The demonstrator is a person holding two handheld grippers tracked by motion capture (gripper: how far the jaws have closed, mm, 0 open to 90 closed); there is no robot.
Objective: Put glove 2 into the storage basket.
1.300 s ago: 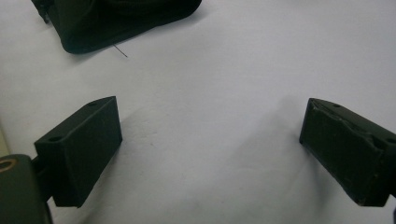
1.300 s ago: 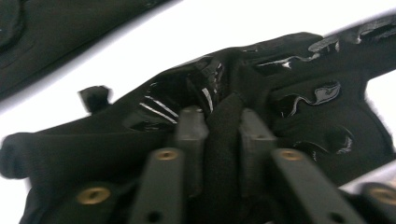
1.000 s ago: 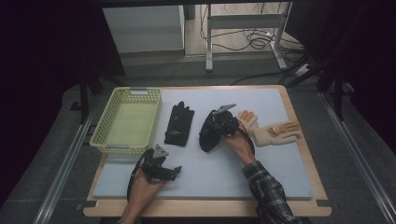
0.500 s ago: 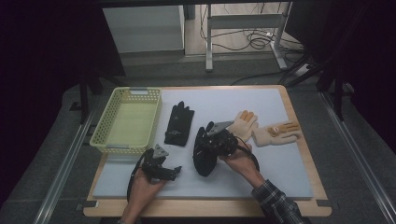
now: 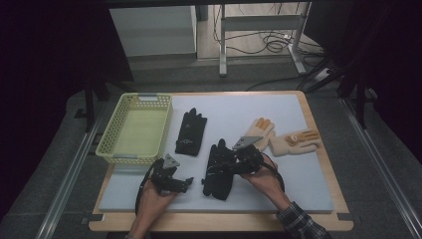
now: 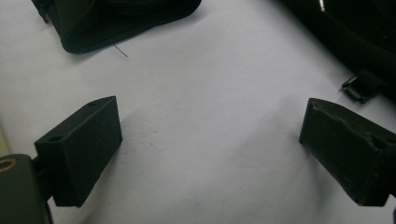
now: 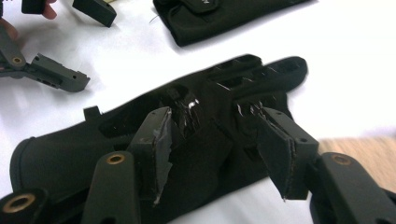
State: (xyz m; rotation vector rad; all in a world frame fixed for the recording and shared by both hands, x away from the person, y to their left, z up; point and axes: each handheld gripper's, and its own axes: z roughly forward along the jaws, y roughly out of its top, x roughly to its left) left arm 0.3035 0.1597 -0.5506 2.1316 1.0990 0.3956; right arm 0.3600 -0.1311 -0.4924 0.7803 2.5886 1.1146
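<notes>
dim room, cables on the floor beyond the far edge; pale grey mat (image 5: 278,164) on a wooden table (image 5: 318,149) takes up the middle of the high view.

right gripper (image 7: 212,140): jaws have just been opening, now spread apart over the near black glove (image 7: 154,135). glove cloth lies between and under them, and the pads do not press on it. in the high view the right gripper (image 5: 234,160) sits on top of that glove (image 5: 219,174), the person's right hand (image 5: 263,179) behind it, plaid sleeve at the table's near edge.

near black glove lies flat on the mat, fingers pointing away from the person, cuff towards the near edge, about the middle of the mat.

left gripper (image 6: 210,140): jaws wide apart, bare mat between them, nothing gripped. in the high view the left gripper (image 5: 185,181) rests low on the mat just left of the near glove, held by the left hand (image 5: 154,204).

second black glove (image 5: 191,132) lies farther back, flat, apart from the first, just right of the yellow basket (image 5: 112,147). basket stands at the mat's left edge.

two tan gloves (image 5: 286,139) lie on the right of the mat, touching each other, near the right gripper's grey plate but apart from the black glove.
</notes>
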